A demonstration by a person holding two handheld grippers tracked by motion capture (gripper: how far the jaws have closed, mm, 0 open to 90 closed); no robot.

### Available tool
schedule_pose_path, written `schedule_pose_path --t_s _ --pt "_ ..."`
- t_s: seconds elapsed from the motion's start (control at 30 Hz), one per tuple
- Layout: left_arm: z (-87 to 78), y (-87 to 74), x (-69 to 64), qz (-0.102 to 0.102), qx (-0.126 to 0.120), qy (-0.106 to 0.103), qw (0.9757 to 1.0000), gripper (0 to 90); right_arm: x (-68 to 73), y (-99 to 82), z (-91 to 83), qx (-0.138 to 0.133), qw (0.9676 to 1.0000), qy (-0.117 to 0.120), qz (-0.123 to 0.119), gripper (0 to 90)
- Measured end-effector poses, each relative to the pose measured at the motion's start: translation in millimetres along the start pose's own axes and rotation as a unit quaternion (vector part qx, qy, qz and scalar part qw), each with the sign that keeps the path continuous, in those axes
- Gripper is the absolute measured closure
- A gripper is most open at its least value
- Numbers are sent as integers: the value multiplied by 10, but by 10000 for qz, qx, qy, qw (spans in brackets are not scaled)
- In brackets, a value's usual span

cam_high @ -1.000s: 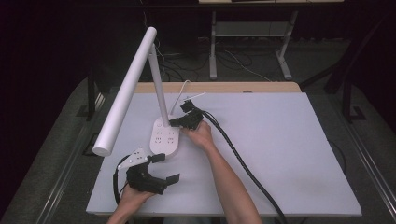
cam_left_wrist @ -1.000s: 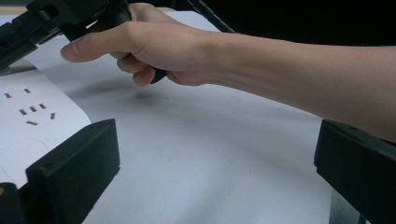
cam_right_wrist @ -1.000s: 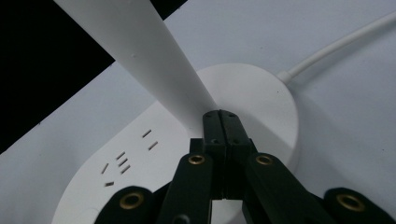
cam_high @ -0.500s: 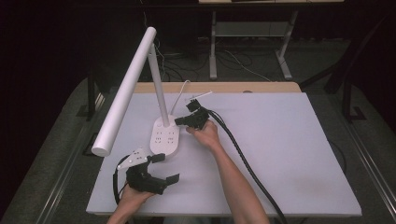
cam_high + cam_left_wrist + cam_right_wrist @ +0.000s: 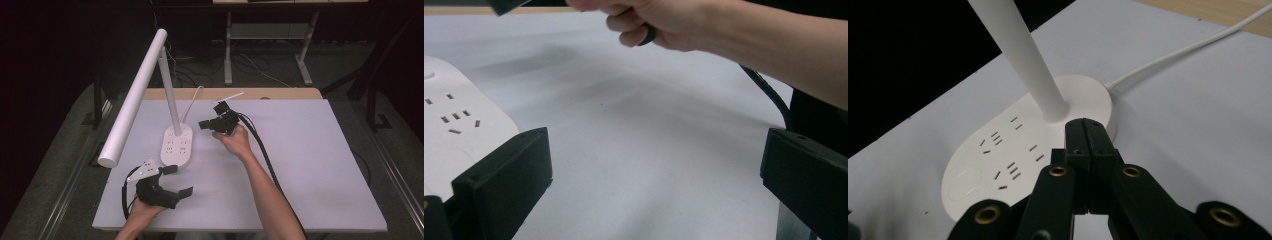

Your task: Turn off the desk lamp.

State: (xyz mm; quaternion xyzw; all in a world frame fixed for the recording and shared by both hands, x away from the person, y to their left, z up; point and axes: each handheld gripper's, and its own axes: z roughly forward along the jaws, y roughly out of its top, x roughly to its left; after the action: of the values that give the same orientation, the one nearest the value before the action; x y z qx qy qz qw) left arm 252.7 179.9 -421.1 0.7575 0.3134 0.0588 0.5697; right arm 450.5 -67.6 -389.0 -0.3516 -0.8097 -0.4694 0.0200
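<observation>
Near edge of the white rectangular table top [image 5: 310,170]: left gripper [image 5: 181,181] sits low at the front-left, held from below by the left hand [image 5: 142,214], forearm coming in from the bottom edge. Grey three-cornered plate on top, black cable looped at its left side. It points right and a bit away across the table. Jaws wide apart, nothing btwn them; in the left gripper view the two black pads stand at either side w/ bare table in the gap. One jaw lies just beside the near end of the white oval lamp base with socket slots [image 5: 177,146]; can't tell if it touches.

Further in, mid-table: right forearm runs diagonally up from the bottom edge, right hand [image 5: 236,142] wrapped round the gripper body, thick black cable [image 5: 265,155] trailing back alongside the arm. Right gripper [image 5: 204,124] points left toward the lamp, raised off the table. Jaws fully closed, pads pressed together, nothing held; right gripper view shows them meeting just short of the base's round far end, near the foot of the white slanted lamp stem [image 5: 1020,55].

Lamp: base on the left-centre of the table, stem rising from its far end, long white tube head [image 5: 134,100] sloping down toward the front-left, overhanging the table's left edge. Thin white cord [image 5: 1188,47] leaves the base's far end toward the wooden strip [image 5: 280,93] at the back.

Beyond: dark floor, metal desk legs [image 5: 305,65], loose cables.
</observation>
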Motion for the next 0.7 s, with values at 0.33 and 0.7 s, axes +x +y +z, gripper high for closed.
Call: schedule_pose_path --t_s 0.33,0.7 --pt "20 -1 -3 -16 17 13 10000 0 -8 -96 -455 -199 9997 -120 -30 779" --pt "33 -1 -11 -3 27 0 10000 0 -24 -322 -875 -355 9987 -372 13 463"
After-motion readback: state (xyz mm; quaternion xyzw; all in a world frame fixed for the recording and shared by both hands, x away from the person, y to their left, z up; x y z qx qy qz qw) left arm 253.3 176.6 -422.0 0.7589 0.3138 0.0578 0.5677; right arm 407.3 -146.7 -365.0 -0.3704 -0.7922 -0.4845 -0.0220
